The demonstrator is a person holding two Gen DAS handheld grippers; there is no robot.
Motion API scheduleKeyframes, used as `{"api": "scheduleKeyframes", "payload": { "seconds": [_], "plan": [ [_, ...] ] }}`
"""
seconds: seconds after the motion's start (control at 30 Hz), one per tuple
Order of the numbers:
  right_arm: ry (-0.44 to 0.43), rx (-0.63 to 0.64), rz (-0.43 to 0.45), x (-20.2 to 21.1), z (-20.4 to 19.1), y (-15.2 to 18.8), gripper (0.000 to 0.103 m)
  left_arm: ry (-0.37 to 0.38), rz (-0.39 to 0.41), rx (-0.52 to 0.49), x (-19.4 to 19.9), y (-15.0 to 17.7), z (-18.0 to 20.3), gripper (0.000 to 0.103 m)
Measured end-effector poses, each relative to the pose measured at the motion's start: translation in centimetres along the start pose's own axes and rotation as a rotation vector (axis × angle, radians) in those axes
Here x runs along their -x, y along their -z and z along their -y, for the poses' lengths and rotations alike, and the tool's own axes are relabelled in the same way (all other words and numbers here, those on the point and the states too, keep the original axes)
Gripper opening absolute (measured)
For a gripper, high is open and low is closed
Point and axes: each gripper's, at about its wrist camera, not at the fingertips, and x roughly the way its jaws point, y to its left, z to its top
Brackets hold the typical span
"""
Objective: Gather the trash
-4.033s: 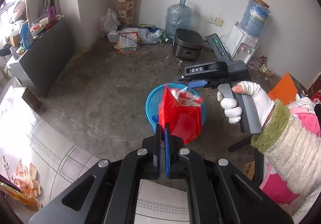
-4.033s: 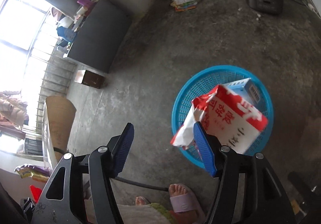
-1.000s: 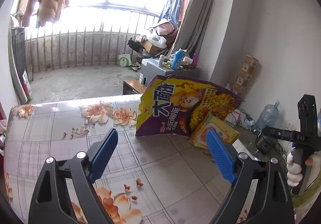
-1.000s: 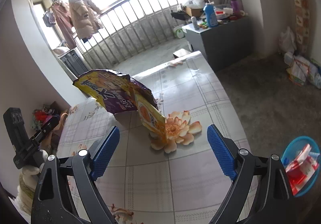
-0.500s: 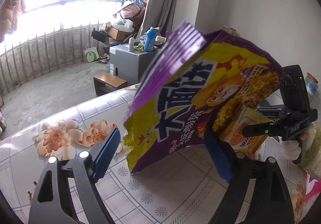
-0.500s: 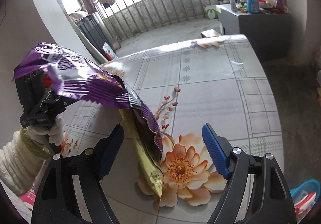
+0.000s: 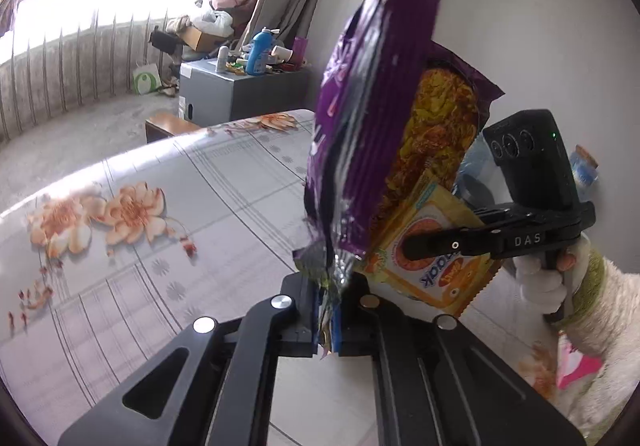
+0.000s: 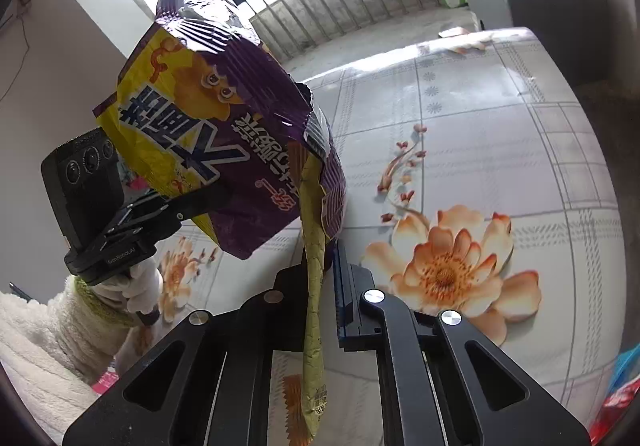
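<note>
Left gripper [image 7: 329, 320], wide open a second ago, now pinches the purple bag [image 7: 372, 118]. Right gripper [image 8: 325, 296] is closing on the yellow packet [image 8: 314, 286], nipped between its jaws. Both bags are lifted above the flowered table [image 8: 480, 118].

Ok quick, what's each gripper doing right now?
Left gripper: closed on the purple snack bag.
Right gripper: closing on the yellow packet.

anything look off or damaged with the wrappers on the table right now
The purple snack bag is crumpled, torn open at its top and standing upright, its bottom edge pinched in the left hand-held gripper. The yellow packet is clamped in the right hand-held gripper. Nothing spilled.
</note>
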Motion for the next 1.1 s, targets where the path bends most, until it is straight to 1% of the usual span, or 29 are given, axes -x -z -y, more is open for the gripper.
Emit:
{"api": "scheduleKeyframes", "payload": {
  "seconds": [0.07, 0.17, 0.2, 0.23, 0.27, 0.3, 0.33, 0.37, 0.4, 0.43, 0.47, 0.57, 0.6, 0.63, 0.67, 0.7, 0.73, 0.77, 0.8, 0.9, 1.0, 1.03, 1.07, 1.1],
  "plan": [
    [-0.021, -0.027, -0.008, 1.3, -1.1, 1.3, 0.007, 0.065, -0.004, 0.060, 1.6, 1.0, 0.9, 0.004],
    [-0.065, -0.097, -0.022, 3.8, -2.8, 4.4, 0.007, 0.151, -0.021, 0.153, 4.0, 2.7, 2.2, 0.004],
    [-0.069, -0.122, -0.028, 4.5, -3.1, 5.4, 0.011, 0.172, -0.029, 0.186, 4.9, 3.4, 2.6, 0.004],
    [-0.062, -0.149, -0.040, 5.1, -3.3, 6.5, 0.012, 0.183, -0.041, 0.217, 5.6, 4.1, 2.9, 0.004],
    [-0.044, -0.169, -0.048, 5.6, -3.4, 7.5, 0.016, 0.186, -0.054, 0.250, 6.1, 4.8, 3.2, 0.004],
    [-0.025, -0.186, -0.052, 6.0, -3.4, 8.4, 0.024, 0.188, -0.071, 0.297, 6.6, 5.7, 3.3, 0.003],
    [-0.011, -0.209, -0.053, 6.5, -3.3, 9.4, 0.030, 0.191, -0.088, 0.340, 6.9, 6.2, 3.4, 0.003],
    [-0.003, -0.231, -0.056, 6.8, -3.1, 10.0, 0.039, 0.187, -0.102, 0.385, 7.3, 7.0, 3.2, 0.003],
    [0.016, -0.263, -0.055, 7.2, -2.9, 10.9, 0.043, 0.179, -0.115, 0.429, 7.6, 7.6, 3.0, 0.002],
    [0.041, -0.283, -0.050, 7.6, -2.7, 11.5, 0.044, 0.165, -0.123, 0.461, 7.7, 8.2, 3.0, 0.002],
    [0.059, -0.293, -0.041, 8.0, -2.7, 12.0, 0.048, 0.149, -0.122, 0.482, 8.0, 8.8, 3.0, 0.002],
    [0.067, -0.327, 0.003, 9.4, -3.1, 13.2, 0.054, 0.119, -0.119, 0.546, 8.6, 10.1, 2.9, 0.002],
    [0.074, -0.318, 0.014, 9.7, -3.5, 13.5, 0.056, 0.079, -0.118, 0.537, 8.8, 10.5, 3.2, 0.003],
    [0.102, -0.311, 0.021, 10.0, -4.0, 13.9, 0.057, 0.029, -0.116, 0.525, 9.3, 11.4, 3.7, 0.004],
    [0.124, -0.309, 0.024, 10.4, -4.2, 14.2, 0.057, -0.022, -0.120, 0.514, 9.5, 11.7, 4.0, 0.012],
    [0.130, -0.308, 0.027, 10.5, -4.2, 14.2, 0.057, -0.056, -0.123, 0.506, 9.6, 11.9, 4.2, 0.032],
    [0.132, -0.314, 0.033, 10.8, -4.5, 14.3, 0.057, -0.086, -0.121, 0.506, 9.6, 11.9, 4.2, 0.045],
    [0.136, -0.323, 0.038, 11.0, -4.6, 14.5, 0.058, -0.135, -0.116, 0.504, 9.9, 12.1, 4.3, 0.064],
    [0.140, -0.330, 0.043, 11.2, -4.8, 14.6, 0.058, -0.208, -0.101, 0.487, 10.5, 12.2, 4.6, 0.068],
    [0.172, -0.344, 0.046, 12.1, -4.5, 15.2, 0.058, -0.339, -0.059, 0.414, 11.1, 11.7, 4.7, 0.071],
    [0.191, -0.344, 0.042, 11.7, -3.7, 14.9, 0.058, -0.507, 0.017, 0.326, 12.9, 11.3, 5.6, 0.072],
    [0.202, -0.337, 0.042, 11.4, -3.3, 14.9, 0.058, -0.533, 0.035, 0.303, 13.3, 11.2, 5.5, 0.072],
    [0.216, -0.333, 0.045, 11.4, -3.4, 14.9, 0.057, -0.535, 0.051, 0.288, 13.7, 11.0, 5.6, 0.072],
    [0.234, -0.328, 0.051, 11.1, -3.0, 14.7, 0.054, -0.503, 0.068, 0.273, 14.3, 11.1, 5.9, 0.072]
  ]
}}
